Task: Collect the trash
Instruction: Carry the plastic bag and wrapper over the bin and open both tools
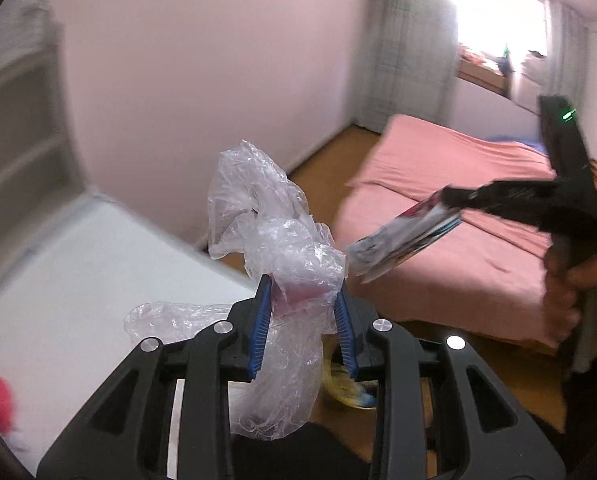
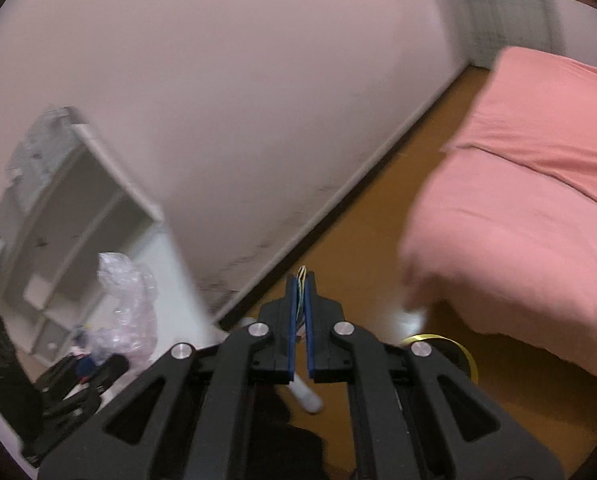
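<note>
In the left wrist view my left gripper (image 1: pixel 303 294) is shut on a crumpled clear plastic bag (image 1: pixel 274 236), which bulges above the blue pads (image 1: pixel 258 336) and hangs below them. To the right, a hand (image 1: pixel 564 296) holds my right gripper (image 1: pixel 448 200), shut on a flat printed wrapper (image 1: pixel 402 240) that sticks out to the left. In the right wrist view my right gripper (image 2: pixel 301 284) pinches that wrapper (image 2: pixel 301 276) edge-on between its pads. The plastic bag (image 2: pixel 126 292) and the dark left gripper (image 2: pixel 86 364) show at lower left.
A bed with a pink cover (image 1: pixel 450 200) (image 2: pixel 530 208) fills the right side. A white table (image 1: pixel 78 280) and a pale shelf unit (image 2: pixel 74 216) stand left against the wall. Below is wooden floor (image 2: pixel 362 220) with a yellow-rimmed round object (image 2: pixel 458 346). A bright window (image 1: pixel 494 20) is at the back.
</note>
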Tool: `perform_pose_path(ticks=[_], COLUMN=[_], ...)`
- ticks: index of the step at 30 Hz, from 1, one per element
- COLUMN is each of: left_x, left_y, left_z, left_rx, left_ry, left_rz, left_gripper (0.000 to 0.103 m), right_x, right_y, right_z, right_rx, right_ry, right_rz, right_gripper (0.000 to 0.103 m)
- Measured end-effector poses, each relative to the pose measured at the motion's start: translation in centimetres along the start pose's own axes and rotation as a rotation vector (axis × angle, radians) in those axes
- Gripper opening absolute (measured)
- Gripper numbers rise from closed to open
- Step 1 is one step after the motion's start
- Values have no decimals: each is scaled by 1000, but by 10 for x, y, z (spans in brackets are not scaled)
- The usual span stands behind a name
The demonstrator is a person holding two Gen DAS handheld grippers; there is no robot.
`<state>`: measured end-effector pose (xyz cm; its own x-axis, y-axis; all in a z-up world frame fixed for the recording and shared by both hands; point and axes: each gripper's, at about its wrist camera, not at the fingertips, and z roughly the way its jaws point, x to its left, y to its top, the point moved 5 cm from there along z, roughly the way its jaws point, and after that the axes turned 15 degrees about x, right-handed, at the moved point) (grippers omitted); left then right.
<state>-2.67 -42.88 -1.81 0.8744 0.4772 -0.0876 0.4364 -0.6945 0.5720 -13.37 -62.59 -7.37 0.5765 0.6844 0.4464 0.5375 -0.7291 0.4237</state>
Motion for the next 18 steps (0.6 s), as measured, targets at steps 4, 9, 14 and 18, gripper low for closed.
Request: perform_pose_path(ticks=[4, 9, 14, 18], left_x=[-45, -62, -71, -72], left_y=[-5, -19, -28, -35], left_z=[52, 125, 197, 238], left_rx=[85, 208, 291, 313], left_ry=[-95, -138, -179, -162], left_rz=[53, 64, 42, 18], left_gripper=[29, 29, 29, 29], right_x=[-55, -116, -154, -170], right_y=[-23, -51, -67, -77], right_z=[33, 86, 123, 147], right_rx=[55, 169, 263, 318], right_ry=[-95, -189, -241, -270], right_rz=[67, 129, 171, 188], right_gripper=[5, 5, 5, 5])
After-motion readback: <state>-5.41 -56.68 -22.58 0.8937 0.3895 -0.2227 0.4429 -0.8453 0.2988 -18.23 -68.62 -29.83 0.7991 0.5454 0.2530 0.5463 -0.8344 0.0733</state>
